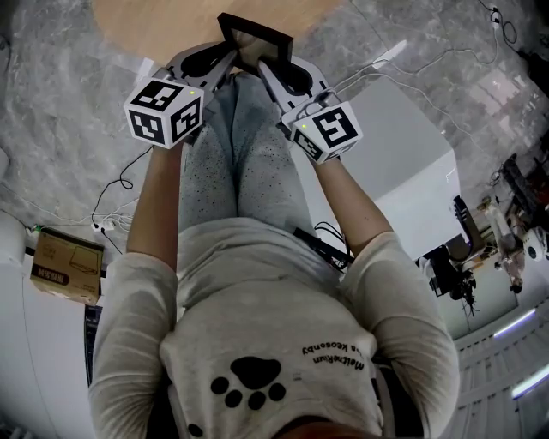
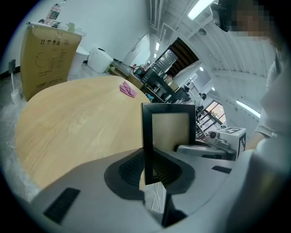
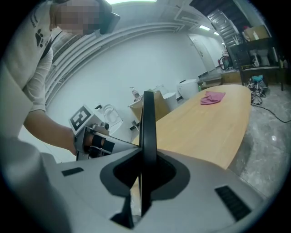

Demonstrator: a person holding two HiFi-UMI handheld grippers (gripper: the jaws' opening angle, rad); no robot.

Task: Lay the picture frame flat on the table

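Item: picture frame [image 1: 255, 41], upright at near edge of counter [image 1: 154, 26]; bottom edge hidden, contact unclear.
left gripper [image 1: 230, 62]: clamped on frame's left side.
right gripper [image 1: 268, 70]: clamped on right side.
Progress: frame in grasp; tipping flat and release outstanding.

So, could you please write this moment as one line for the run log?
left tongs: shut on picture frame | right tongs: shut on picture frame | frame: upright at table edge, not yet flat
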